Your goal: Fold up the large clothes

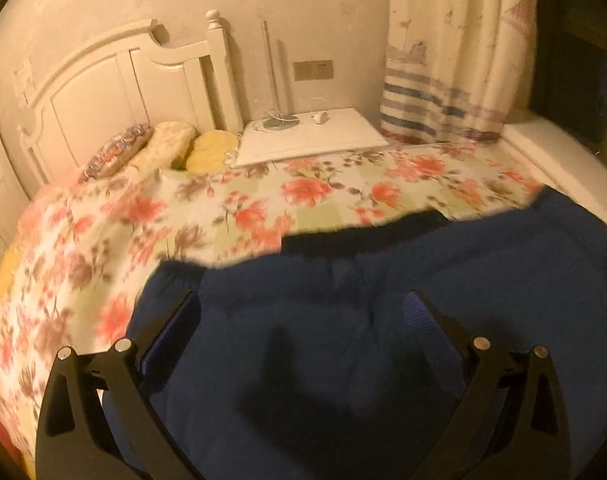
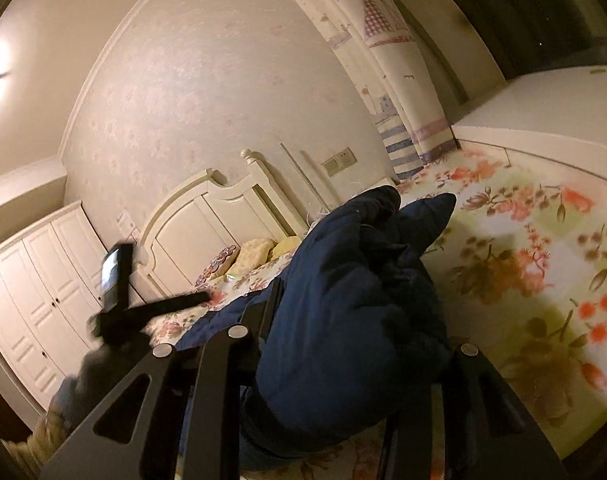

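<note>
Navy garment (image 1: 343,340) lies unfolded across the bed (image 1: 263,196); right gripper (image 2: 355,320) fingers pinch it, left gripper (image 1: 303,312) fingers spread.

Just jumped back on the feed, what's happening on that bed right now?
A person is folding a large dark blue quilted garment on the floral bedspread, with a two-finger gripper in each hand. The right gripper is clamped on a bunched-up part of the garment and holds it above the bed. The left gripper hangs over the spread-out part with its jaws wide apart, gripping nothing. No finished fold is visible yet.
</note>
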Action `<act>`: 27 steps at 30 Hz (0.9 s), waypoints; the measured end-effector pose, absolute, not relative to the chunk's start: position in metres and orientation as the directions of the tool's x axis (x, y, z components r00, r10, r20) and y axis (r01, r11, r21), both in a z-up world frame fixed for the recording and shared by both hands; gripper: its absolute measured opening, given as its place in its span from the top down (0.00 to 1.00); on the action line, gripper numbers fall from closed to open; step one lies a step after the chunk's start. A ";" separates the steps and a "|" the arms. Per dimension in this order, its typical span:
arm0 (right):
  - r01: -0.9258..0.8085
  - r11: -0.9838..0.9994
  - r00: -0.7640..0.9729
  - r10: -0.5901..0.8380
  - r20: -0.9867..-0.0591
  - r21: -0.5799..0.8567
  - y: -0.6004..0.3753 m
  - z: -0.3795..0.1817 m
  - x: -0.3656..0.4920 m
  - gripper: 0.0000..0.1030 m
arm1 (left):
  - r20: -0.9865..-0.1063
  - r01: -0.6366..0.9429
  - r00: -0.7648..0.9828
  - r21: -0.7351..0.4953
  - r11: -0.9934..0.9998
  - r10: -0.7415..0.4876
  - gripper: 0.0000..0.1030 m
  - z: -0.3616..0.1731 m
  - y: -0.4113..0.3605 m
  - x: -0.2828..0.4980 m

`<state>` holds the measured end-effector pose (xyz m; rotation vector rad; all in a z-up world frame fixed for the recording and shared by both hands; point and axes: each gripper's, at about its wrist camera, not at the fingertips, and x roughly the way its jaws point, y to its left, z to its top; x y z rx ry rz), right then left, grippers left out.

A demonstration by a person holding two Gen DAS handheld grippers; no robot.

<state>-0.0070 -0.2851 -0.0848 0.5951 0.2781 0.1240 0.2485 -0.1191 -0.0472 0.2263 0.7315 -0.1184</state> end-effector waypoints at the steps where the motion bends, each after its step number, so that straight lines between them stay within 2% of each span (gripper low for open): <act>1: -0.035 0.825 0.955 0.194 -0.224 0.565 -0.285 -0.085 -0.007 0.62 | -0.677 0.149 0.735 0.195 0.969 0.023 0.02 -0.052 -0.124 0.263; 4: -0.040 0.841 0.954 0.193 -0.230 0.540 -0.281 -0.082 -0.007 0.62 | -0.734 0.125 0.675 0.223 0.967 0.082 0.02 -0.078 -0.136 0.301; 7: -0.044 0.857 0.953 0.191 -0.237 0.513 -0.274 -0.075 -0.007 0.62 | -0.802 0.237 0.591 0.279 0.930 0.090 0.02 -0.117 -0.155 0.316; 9: -0.053 0.878 0.953 0.187 -0.239 0.476 -0.265 -0.067 -0.004 0.62 | -0.781 0.227 0.621 0.261 0.938 0.067 0.03 -0.111 -0.147 0.308; 12: -0.072 0.913 0.956 0.179 -0.234 0.402 -0.249 -0.050 -0.003 0.62 | -0.744 0.186 0.668 0.145 0.972 -0.017 0.08 -0.084 -0.117 0.277; 15: -0.095 0.939 0.958 0.177 -0.226 0.330 -0.229 -0.033 0.003 0.62 | -0.687 0.250 0.705 0.006 0.968 -0.178 0.07 -0.063 -0.081 0.208; 17: -0.119 0.954 0.960 0.181 -0.212 0.276 -0.211 -0.022 0.009 0.62 | -0.702 0.331 0.679 0.031 0.943 -0.215 0.03 -0.079 -0.079 0.169; 19: -0.171 0.962 0.959 0.212 -0.188 0.214 -0.184 -0.007 0.018 0.62 | -0.762 0.447 0.605 0.086 0.890 -0.230 0.04 -0.113 -0.084 0.138; 22: -0.252 0.965 0.947 0.261 -0.188 0.070 -0.131 0.007 0.030 0.62 | -0.716 0.510 0.624 0.068 0.858 -0.314 0.04 -0.118 -0.044 0.096; 24: -0.303 0.952 0.938 0.290 -0.192 -0.041 -0.090 0.012 0.038 0.62 | -0.672 0.476 0.653 0.008 0.879 -0.348 0.04 -0.104 0.000 0.084; 27: -0.377 0.912 0.914 0.338 -0.224 -0.160 -0.027 0.009 0.054 0.62 | -0.595 0.284 0.766 -0.026 0.959 -0.243 0.04 -0.079 0.083 0.080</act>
